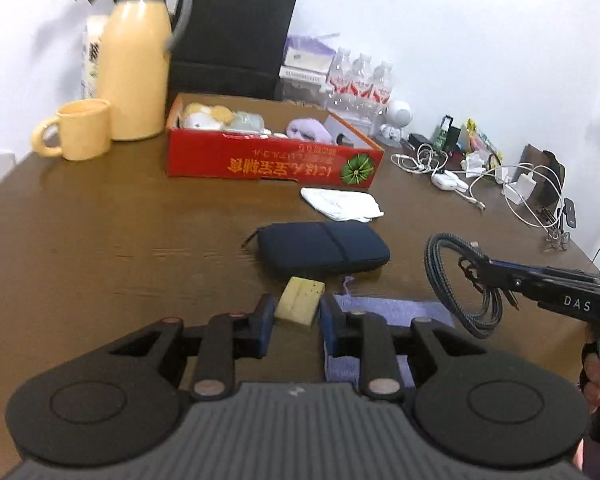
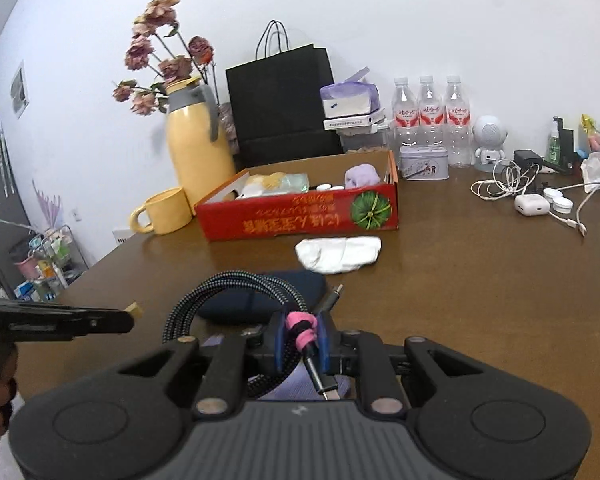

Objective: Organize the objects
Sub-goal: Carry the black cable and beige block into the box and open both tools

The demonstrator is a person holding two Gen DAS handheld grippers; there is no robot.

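My left gripper (image 1: 297, 312) is shut on a small yellow sponge block (image 1: 300, 300), held above the brown table (image 1: 100, 240). My right gripper (image 2: 301, 340) is shut on a coiled braided cable (image 2: 236, 292) tied with a pink band (image 2: 300, 330); the coil also shows in the left wrist view (image 1: 456, 284). A red cardboard box (image 1: 272, 164) (image 2: 300, 216) holding several small items stands ahead. A dark navy pouch (image 1: 324, 250) (image 2: 260, 300) and a white cloth (image 1: 342, 204) (image 2: 338, 254) lie between me and the box. A lilac cloth (image 1: 392, 310) lies beneath the grippers.
A yellow thermos (image 1: 136, 60) and yellow mug (image 1: 80, 130) stand left of the box. Behind it are a black paper bag (image 2: 280, 100), water bottles (image 2: 432, 116) and a tin (image 2: 423, 162). White chargers and cables (image 2: 540, 200) clutter the right side.
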